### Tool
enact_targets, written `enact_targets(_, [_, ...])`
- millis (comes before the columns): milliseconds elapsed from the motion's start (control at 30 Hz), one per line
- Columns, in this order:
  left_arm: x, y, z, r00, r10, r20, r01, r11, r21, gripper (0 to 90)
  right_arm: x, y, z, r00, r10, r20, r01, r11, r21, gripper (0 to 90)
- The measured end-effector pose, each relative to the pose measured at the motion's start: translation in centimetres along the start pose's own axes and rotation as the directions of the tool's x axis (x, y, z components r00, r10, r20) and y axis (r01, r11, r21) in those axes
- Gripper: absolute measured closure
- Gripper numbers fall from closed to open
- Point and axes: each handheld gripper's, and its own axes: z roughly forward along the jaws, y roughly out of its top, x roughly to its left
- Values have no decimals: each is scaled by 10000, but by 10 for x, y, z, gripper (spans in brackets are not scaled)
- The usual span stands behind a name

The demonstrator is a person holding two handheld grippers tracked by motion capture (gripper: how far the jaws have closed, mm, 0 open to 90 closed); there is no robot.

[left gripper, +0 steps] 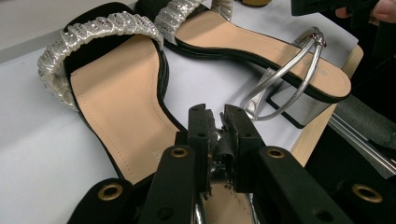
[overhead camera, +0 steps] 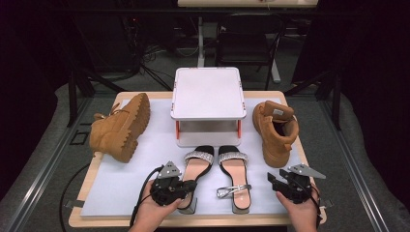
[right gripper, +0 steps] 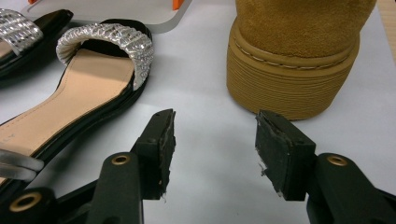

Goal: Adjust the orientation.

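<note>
The left hand-held gripper (overhead camera: 186, 186) is pinched shut on the thin ankle strap at the heel of the left block-heel sandal (overhead camera: 196, 169), which lies at the surface's (overhead camera: 145, 145) near edge and looks light and stiff-soled with floppy straps, while the right hand-held gripper (right gripper: 215, 149) hovers spread beside it.

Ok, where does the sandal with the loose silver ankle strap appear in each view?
High view: the sandal lies low in the centre, the right one of the pair.
Left gripper view: it is at the upper right, beyond the jaws.
Right gripper view: it is at the left, toe band toward the top.
Shared landmark: the twin sandal lies beside it in all three views.
</note>
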Motion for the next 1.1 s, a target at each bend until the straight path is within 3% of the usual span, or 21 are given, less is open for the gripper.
enact_targets(300, [-6, -2, 11, 9999, 98, -39, -98, 9999, 132, 816, 0, 0, 0, 10000, 49, -63, -49, 10000, -30, 473])
enact_targets(767, [-8, -3, 11, 9996, 188, -189, -186, 9998, 88, 811, -1, 0, 0, 9999, 115, -128, -115, 9999, -67, 473])
enact_targets(833, [-8, -3, 11, 9998, 153, -140, -153, 9999, 13, 770, -1, 0, 0, 9998, 127, -136, -127, 9999, -62, 472])
enact_targets(867, [-7, -2, 8, 9999, -99, 19, 99, 9999, -111, 733, -1, 0, 0, 9998, 131, -143, -132, 9999, -60, 472])
enact_targets(1100, [-5, 2, -15, 9994, -299, -160, 289, 9977, -607, 658, -3, 0, -1, 9996, 209, -163, -210, 9998, -62, 472])
